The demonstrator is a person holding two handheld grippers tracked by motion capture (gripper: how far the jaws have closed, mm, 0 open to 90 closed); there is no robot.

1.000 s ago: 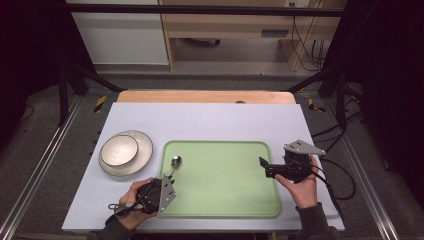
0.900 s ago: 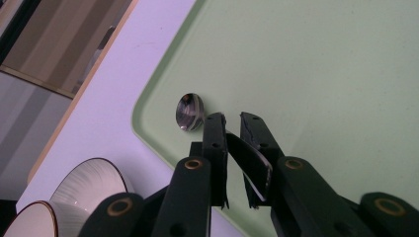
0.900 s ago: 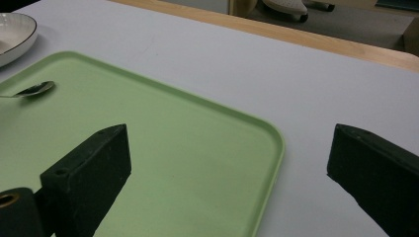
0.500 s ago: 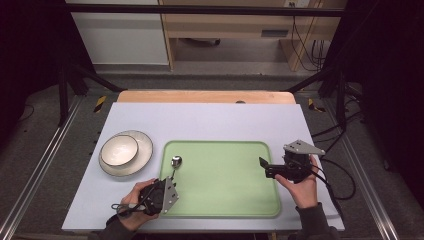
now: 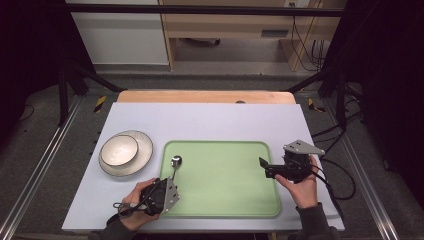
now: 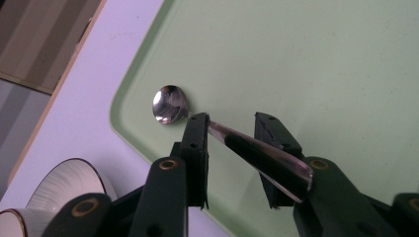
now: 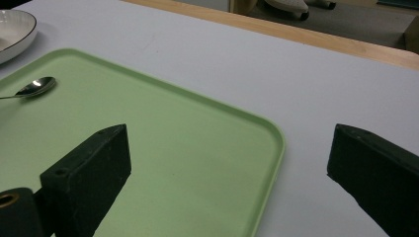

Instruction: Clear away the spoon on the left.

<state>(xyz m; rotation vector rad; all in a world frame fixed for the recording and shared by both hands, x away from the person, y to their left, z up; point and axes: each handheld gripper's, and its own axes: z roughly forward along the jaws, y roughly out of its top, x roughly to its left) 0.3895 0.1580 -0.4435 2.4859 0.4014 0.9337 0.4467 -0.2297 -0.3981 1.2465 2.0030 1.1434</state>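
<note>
white bowl (image 5: 119, 150) on plate (image 5: 141, 155), table (image 5: 210, 120)
</note>
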